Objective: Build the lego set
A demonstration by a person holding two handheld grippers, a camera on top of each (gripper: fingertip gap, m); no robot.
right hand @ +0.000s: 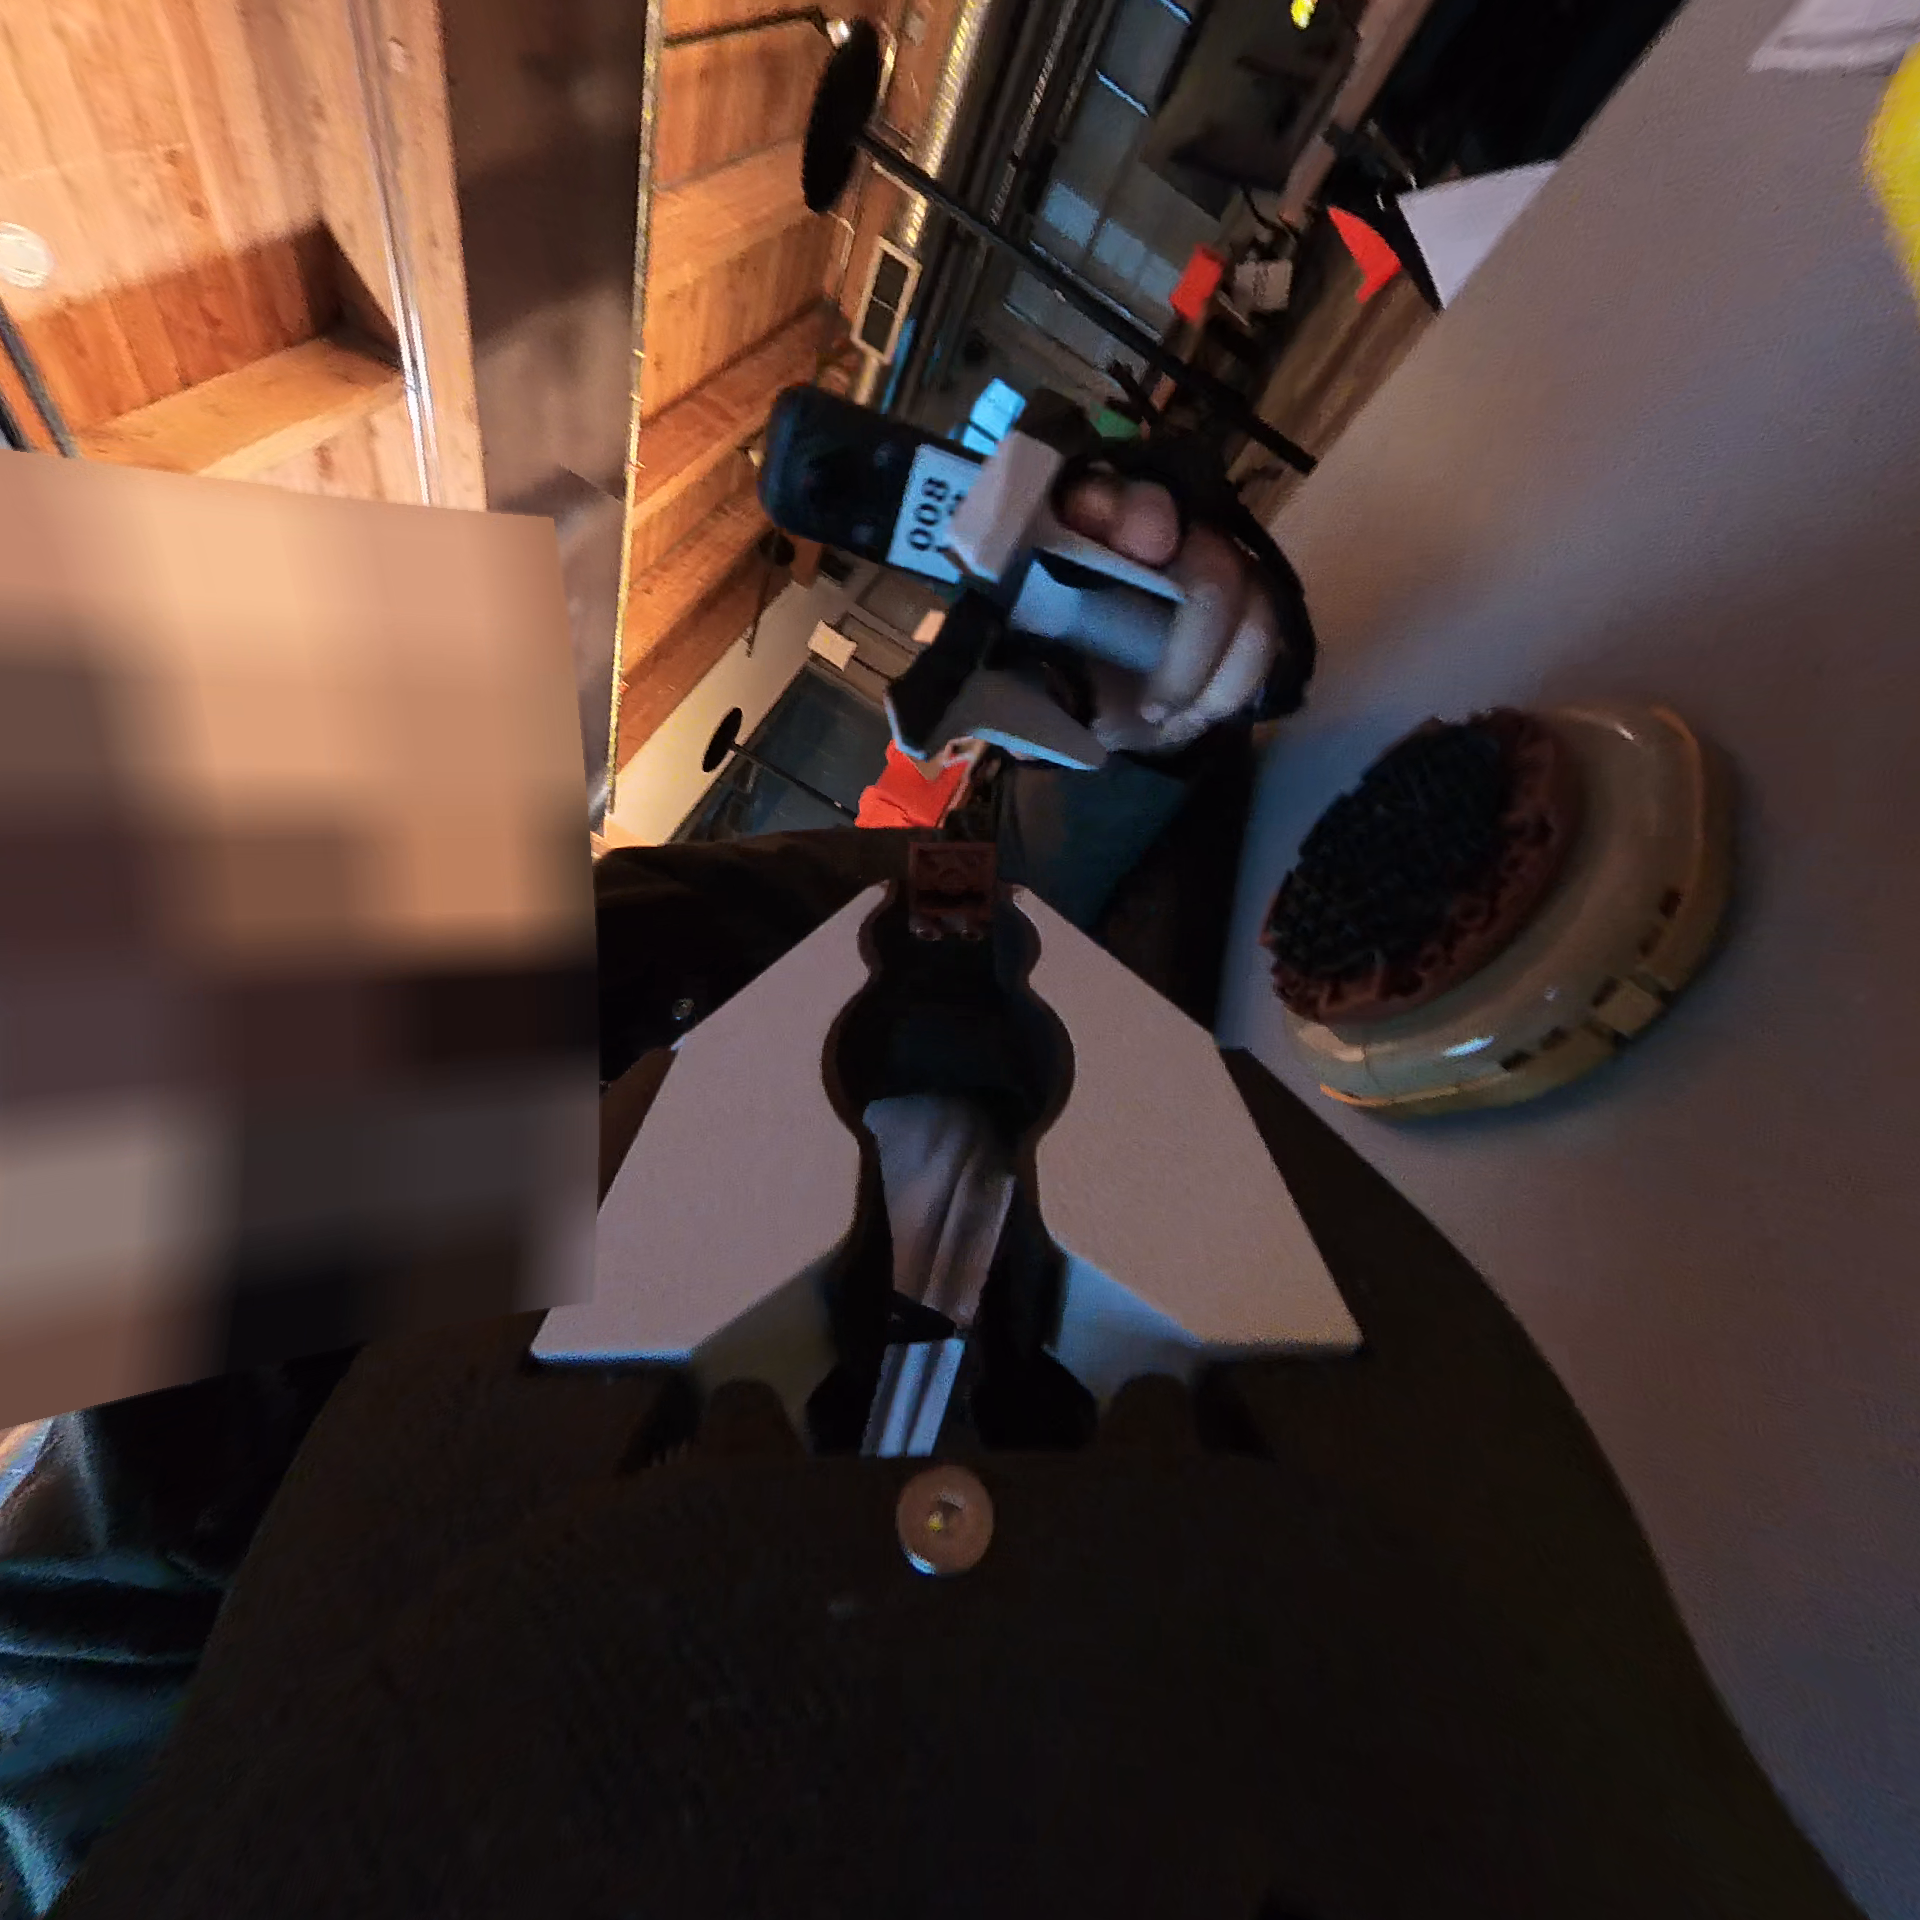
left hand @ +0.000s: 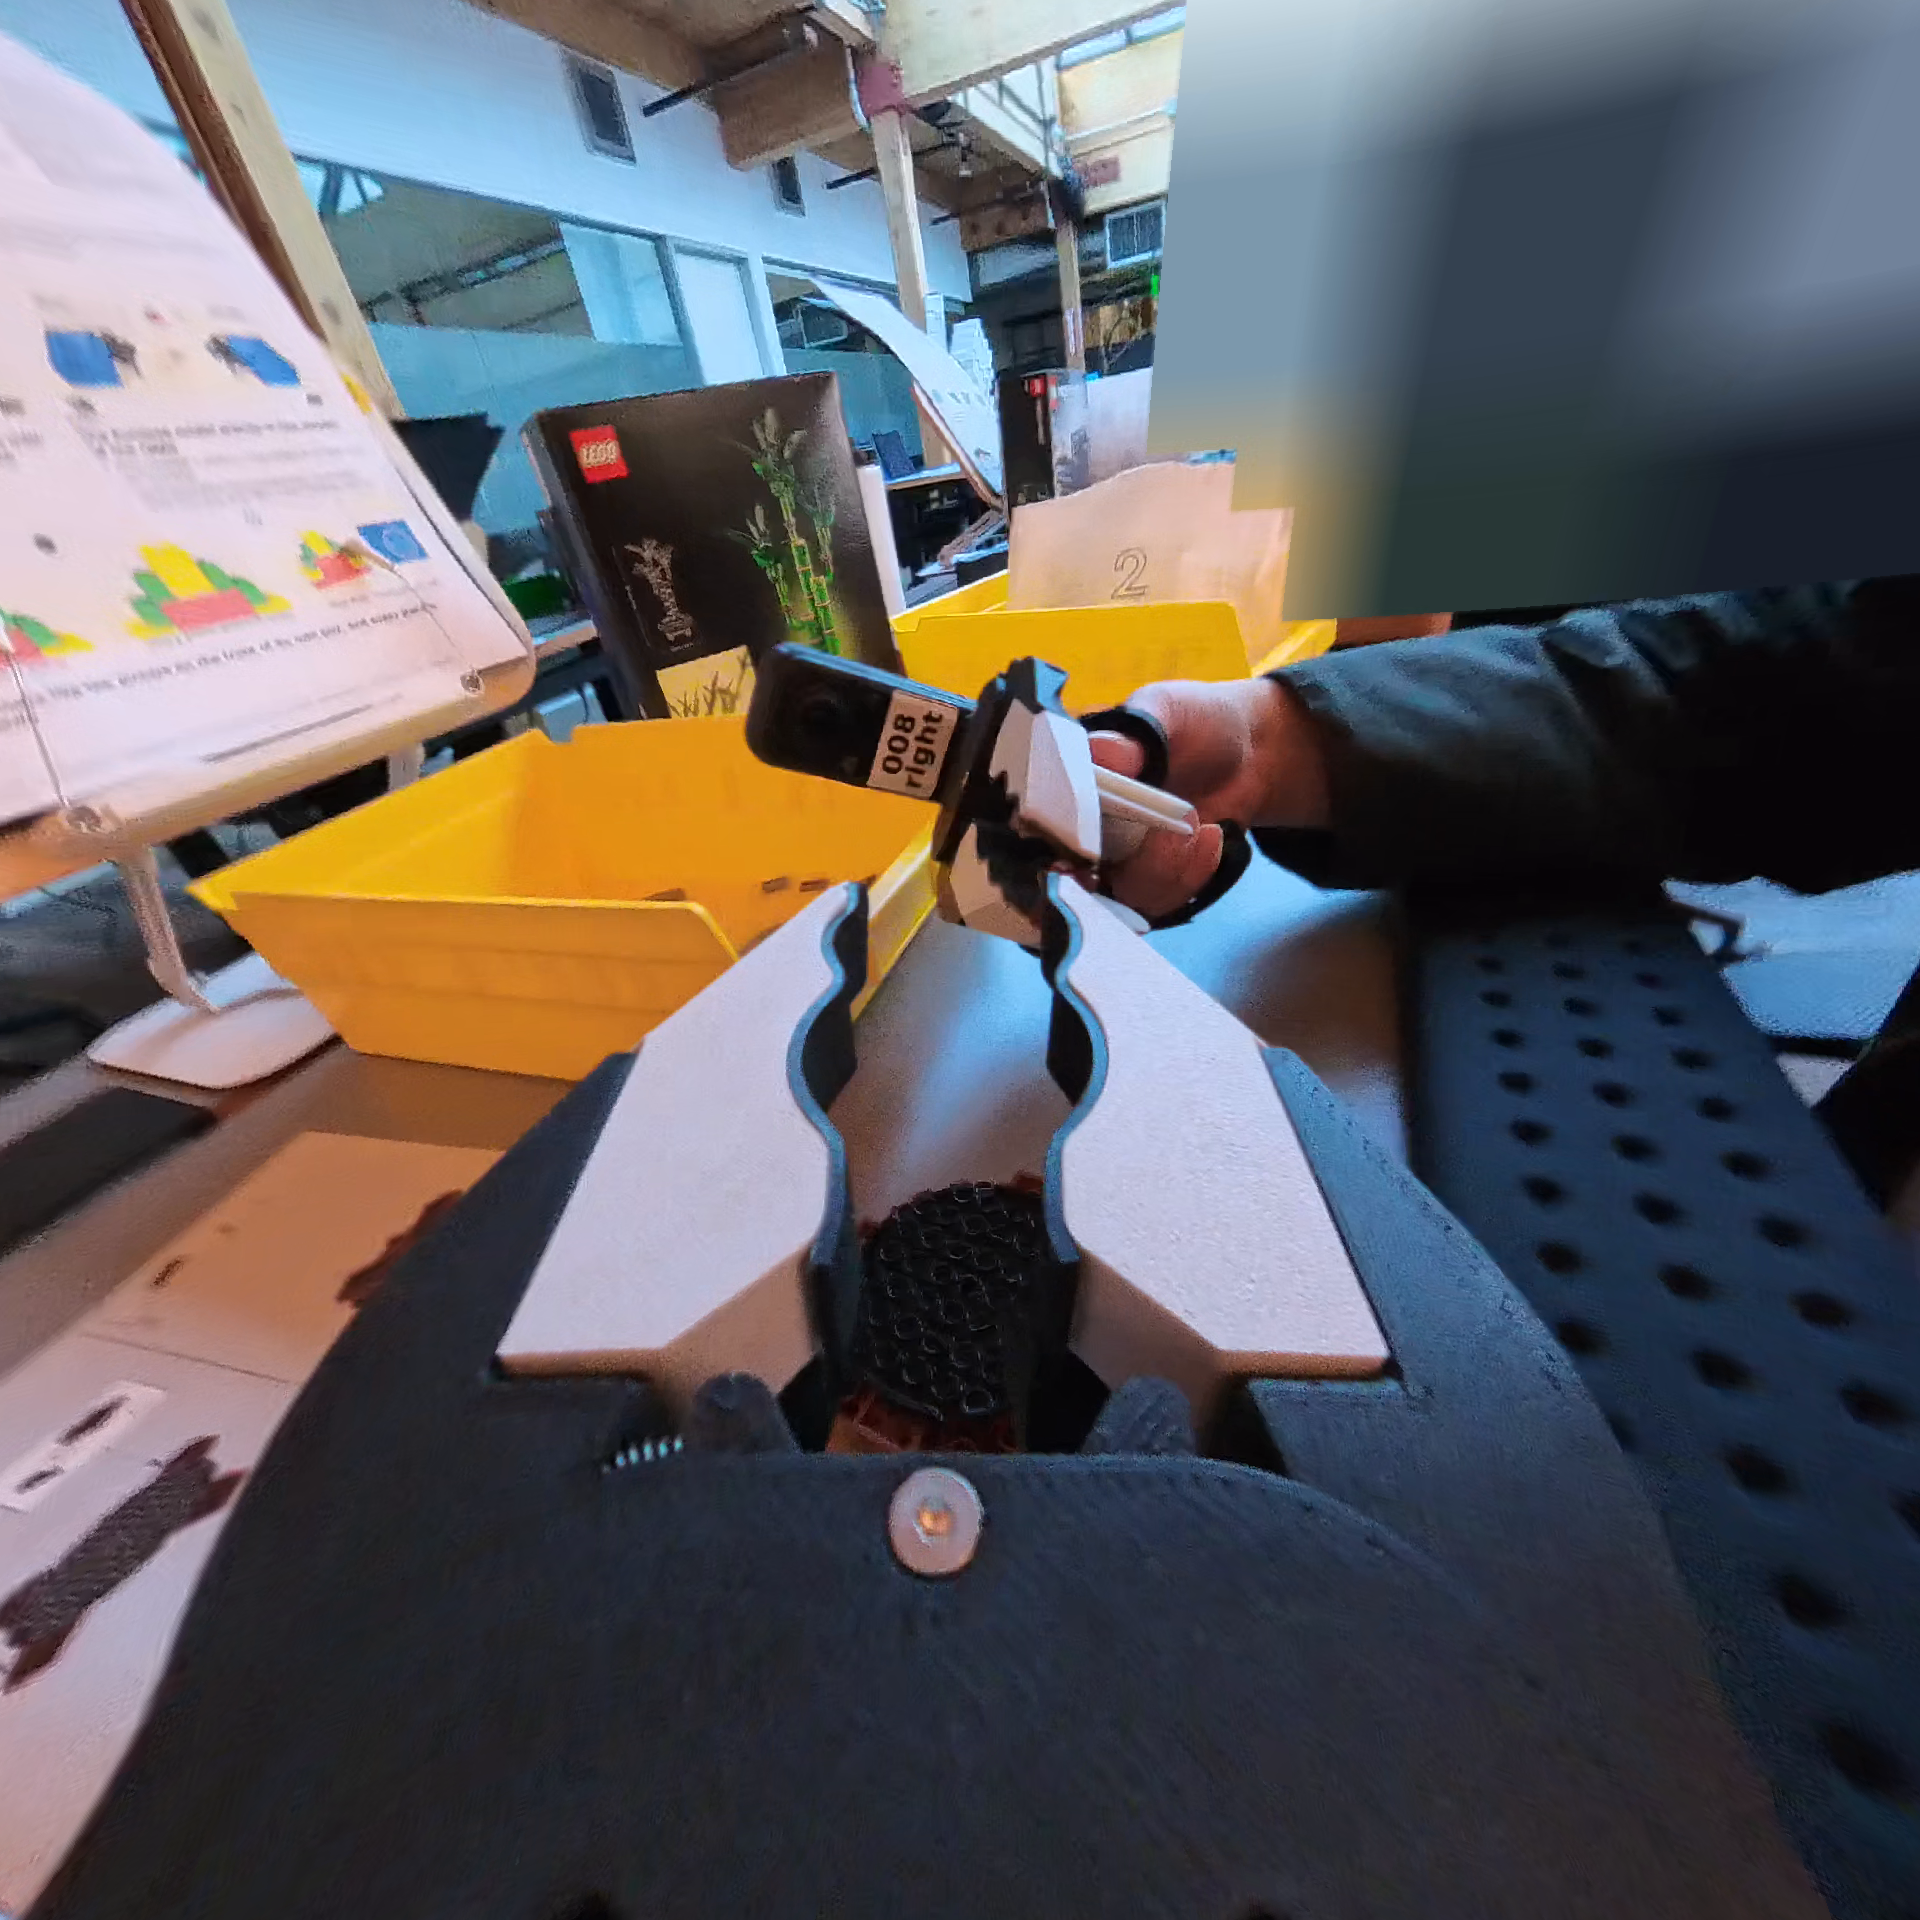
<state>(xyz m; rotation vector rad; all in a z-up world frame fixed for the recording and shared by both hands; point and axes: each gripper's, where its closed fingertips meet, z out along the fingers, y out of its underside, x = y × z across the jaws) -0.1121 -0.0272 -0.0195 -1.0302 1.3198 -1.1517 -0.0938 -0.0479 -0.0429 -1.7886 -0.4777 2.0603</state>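
My left gripper (left hand: 956, 914) is open and empty, held over the grey table. Between its fingers, close underneath, I see a round black studded LEGO plate on a brown ring (left hand: 951, 1299). In the right wrist view this is the top of a cream round pot (right hand: 1507, 935) standing free on the table. My right gripper (right hand: 951, 914) is shut on a small reddish-brown LEGO piece (right hand: 951, 878) at its tips. It also shows in the left wrist view (left hand: 997, 894), held by a hand just beyond my left fingertips. The left gripper shows in the right wrist view (right hand: 925, 727), apart from the pot.
A yellow bin (left hand: 468, 935) stands ahead left, a second yellow bin (left hand: 1091, 649) with a paper bag (left hand: 1132, 551) behind it. A black LEGO box (left hand: 717, 530) stands between them. An instruction sheet on a stand (left hand: 208, 468) is left, a black perforated panel (left hand: 1662, 1195) right. One gripper's finger ends stand about 4 cm off the other's. About 9 cm separates my right fingertips from the cream round pot (right hand: 1507, 935).
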